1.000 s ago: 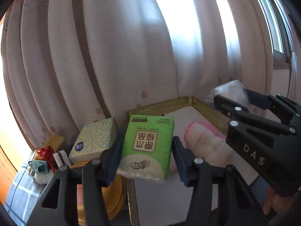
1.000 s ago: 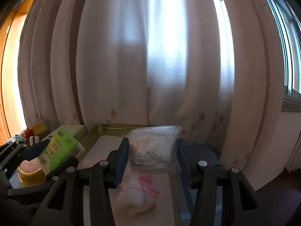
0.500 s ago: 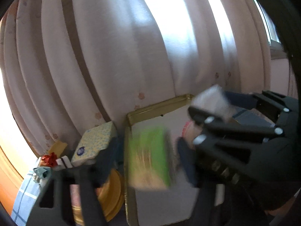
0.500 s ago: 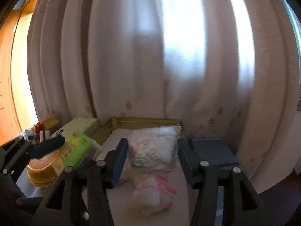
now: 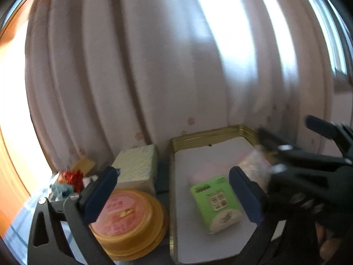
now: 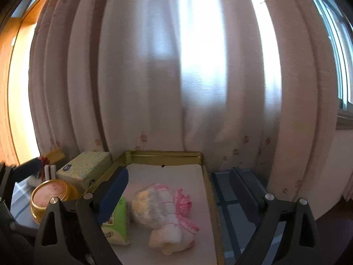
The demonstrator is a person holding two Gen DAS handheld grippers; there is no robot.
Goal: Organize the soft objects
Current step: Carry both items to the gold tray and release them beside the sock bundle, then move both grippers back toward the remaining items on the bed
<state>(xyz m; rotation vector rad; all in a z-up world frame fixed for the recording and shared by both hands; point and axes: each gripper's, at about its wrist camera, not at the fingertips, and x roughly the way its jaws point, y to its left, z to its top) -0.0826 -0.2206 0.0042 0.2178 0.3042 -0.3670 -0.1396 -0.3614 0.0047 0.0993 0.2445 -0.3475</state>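
The green tissue pack point(image 5: 215, 203) lies flat on the white liner inside the gold-rimmed tray point(image 5: 199, 135), toward its near left part, free of both grippers. Just beside it, touching or nearly so, sits the white knitted bundle with pink trim point(image 6: 164, 207), and in the left wrist view a clear plastic bag point(image 5: 256, 165) shows blurred at the tray's right side, partly behind the right gripper point(image 6: 177, 195).

The left gripper point(image 5: 174, 193) hangs above the tray's left rim, its jaws opening and nothing pressed between the blue pads; the pack lies below, between them in the view. The right gripper's jaws are also opening, wide apart over the tray, pinching nothing.

Left of the tray, close to its rim, stand a yellow round tin with a pink lid point(image 5: 129, 220) and a pale patterned tissue box point(image 5: 136, 165) behind it; farther left is a small clutter with a red ornament point(image 5: 74, 177). A pleated curtain point(image 6: 176, 77) hangs right behind everything.
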